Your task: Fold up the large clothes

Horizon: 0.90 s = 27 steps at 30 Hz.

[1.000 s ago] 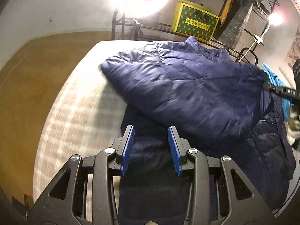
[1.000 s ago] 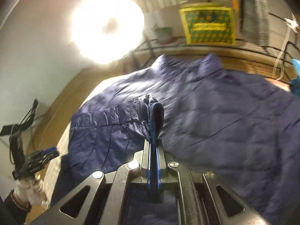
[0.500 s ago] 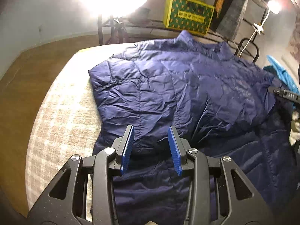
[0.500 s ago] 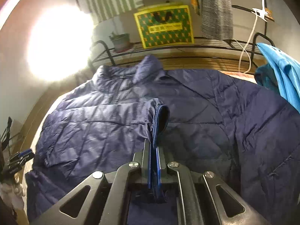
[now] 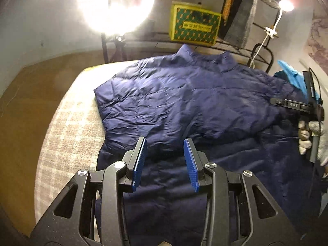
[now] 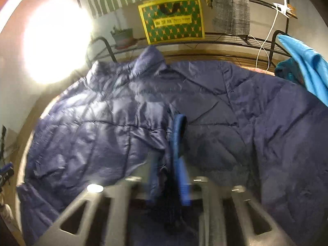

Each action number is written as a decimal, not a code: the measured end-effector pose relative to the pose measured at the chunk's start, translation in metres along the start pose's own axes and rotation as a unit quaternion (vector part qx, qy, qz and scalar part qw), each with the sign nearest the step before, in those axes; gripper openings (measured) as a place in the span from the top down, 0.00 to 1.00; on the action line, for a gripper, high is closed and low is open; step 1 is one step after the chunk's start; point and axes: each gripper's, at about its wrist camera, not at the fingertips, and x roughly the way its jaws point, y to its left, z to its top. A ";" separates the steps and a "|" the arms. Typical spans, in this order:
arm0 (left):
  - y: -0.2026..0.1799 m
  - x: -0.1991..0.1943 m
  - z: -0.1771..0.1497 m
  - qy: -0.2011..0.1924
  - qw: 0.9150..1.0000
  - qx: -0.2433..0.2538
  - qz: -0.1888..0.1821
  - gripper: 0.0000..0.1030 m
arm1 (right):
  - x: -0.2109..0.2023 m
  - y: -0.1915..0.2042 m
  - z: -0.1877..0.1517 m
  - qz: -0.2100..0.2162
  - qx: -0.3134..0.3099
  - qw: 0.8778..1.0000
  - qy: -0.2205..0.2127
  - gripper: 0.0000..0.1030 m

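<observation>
The navy quilted puffer jacket [image 5: 184, 102] lies spread on a pale checked bed surface [image 5: 67, 127], directly ahead of and beneath both tools, with its collar [image 5: 184, 51] at the far end, so its long axis runs straight away from them. The left gripper [image 5: 165, 162] hangs just above the near hem, its blue pads well apart and holding nothing; a folded-over panel's edge lies just ahead of its tips. The right gripper [image 6: 169, 176] is blurred in its own view, but dark fabric and a blue-lined flap of the jacket [image 6: 178, 135] run down between its pads, which stand slightly parted; whether they are pinching the cloth or letting it go I cannot tell. In the left view that tool sits off to the right, over the jacket's right side, in a gloved hand [image 5: 311, 139]. The left gripper looks nearer the hem, likely the better one for the next fold. Beyond the collar stand a wire rack [image 6: 225, 39] and a yellow-green box [image 6: 172, 18]; a bright blue garment [image 6: 307, 65] hangs at far right, touching the jacket's edge, and could snag.
</observation>
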 end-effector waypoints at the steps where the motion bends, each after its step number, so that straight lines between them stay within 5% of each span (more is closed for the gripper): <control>1: -0.006 -0.013 0.000 -0.008 1.000 0.001 -0.005 0.64 | -0.008 -0.001 -0.001 0.006 0.002 1.000 -0.007 0.63; 11: -0.068 -0.113 -0.007 -0.047 0.998 0.017 -0.027 0.63 | -0.145 -0.028 -0.033 0.027 0.007 0.997 -0.077 0.46; 16: -0.096 -0.150 -0.024 -0.059 0.997 0.003 -0.055 0.49 | -0.215 -0.056 -0.069 0.006 0.017 0.993 -0.119 0.43; 23: -0.138 -0.164 -0.052 -0.033 0.994 -0.005 -0.102 0.41 | -0.292 -0.110 -0.144 -0.044 0.046 0.992 -0.113 0.32; 27: -0.167 -0.166 -0.067 -0.039 0.995 0.029 -0.090 0.41 | -0.321 -0.146 -0.185 -0.069 0.086 0.989 -0.102 0.32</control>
